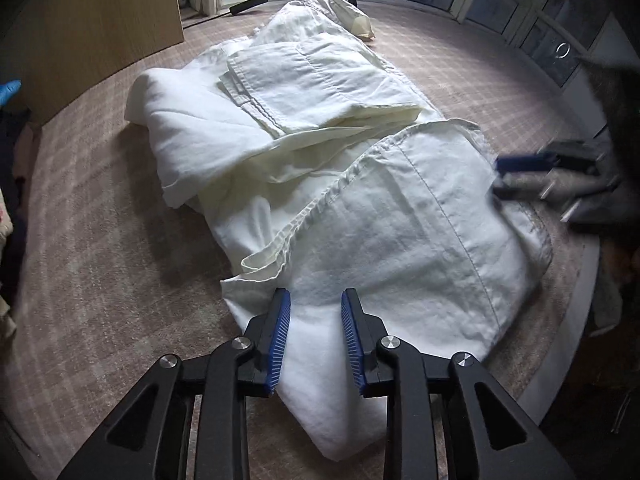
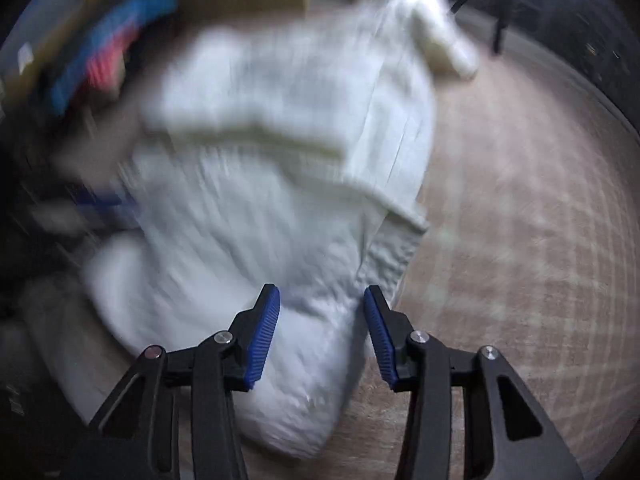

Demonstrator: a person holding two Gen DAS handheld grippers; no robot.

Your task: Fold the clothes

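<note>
Where the white garment (image 1: 320, 152) lies crumpled lengthwise on the pale plaid tabletop (image 1: 100, 240), its cloth reads as a soft woven cotton, finely wrinkled, with stitched hems, a long straight seam and what looks like a flat patch pocket on its upper layer. One folded corner of it reaches toward the camera and sits between the fingers of the left gripper (image 1: 316, 300), whose jaws stand moderately apart, the ribbed blue pads (image 1: 280, 332) either side of the fabric without clearly pinching it. The right gripper (image 2: 322, 296) is likewise parted, a rounded white bulge of the same garment (image 2: 280, 184) lying between its black fingers; this view is heavily smeared by motion, so contact cannot be told. In the left wrist view the right gripper appears as a blurred blue and black shape at the garment's right edge (image 1: 532, 162). A brown cardboard panel (image 1: 100, 28) stands beyond the table on the left, window frames (image 1: 520, 4) curve along the far side, and a dark cable (image 1: 256, 0) runs by the sill. Blurred blue and red shapes (image 2: 108, 52) sit at the upper left of the right wrist view, too indistinct to name.
</note>
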